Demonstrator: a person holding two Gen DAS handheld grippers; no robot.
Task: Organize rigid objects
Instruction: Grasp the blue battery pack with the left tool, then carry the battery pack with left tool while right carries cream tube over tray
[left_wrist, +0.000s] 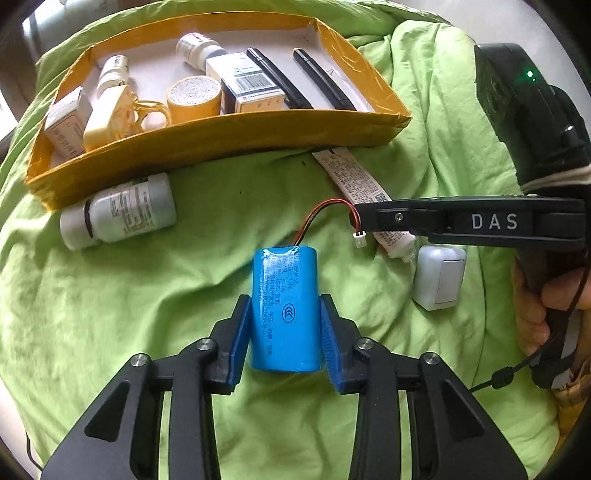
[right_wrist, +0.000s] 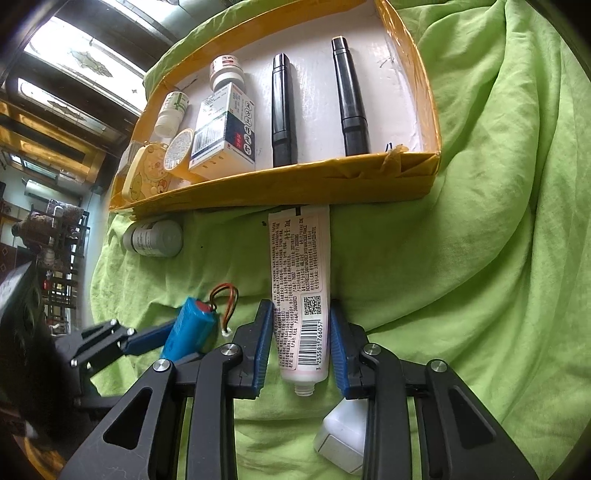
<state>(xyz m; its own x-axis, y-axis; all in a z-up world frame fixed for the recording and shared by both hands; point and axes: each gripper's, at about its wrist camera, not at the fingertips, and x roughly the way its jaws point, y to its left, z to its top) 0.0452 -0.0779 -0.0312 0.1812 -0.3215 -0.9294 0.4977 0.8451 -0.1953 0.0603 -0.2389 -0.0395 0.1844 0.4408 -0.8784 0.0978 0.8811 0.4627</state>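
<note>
1. Blue battery (left_wrist: 285, 310) lies on the green cloth (left_wrist: 110, 295) at lower centre of the left wrist view, between the blue pads of the left hand-held gripper (left_wrist: 286, 325), which touch its sides.
2. Upper left, the yellow tray (left_wrist: 221, 133) holds boxes, bottles and two black pens; a white bottle (left_wrist: 118, 212) lies just in front of it.
3. At right, the right hand-held gripper (left_wrist: 373, 218) reaches over a tube (left_wrist: 354, 184); a white plug (left_wrist: 439, 277) sits below.
4. In the right wrist view, the right hand-held gripper (right_wrist: 301, 343) straddles the tube (right_wrist: 299, 288) at centre, pads at its sides; whether they press it I cannot tell.
5. Lower left, the left hand-held gripper (right_wrist: 166, 339) holds the battery (right_wrist: 190, 328).
6. The tray (right_wrist: 295, 184) fills the top.
</note>
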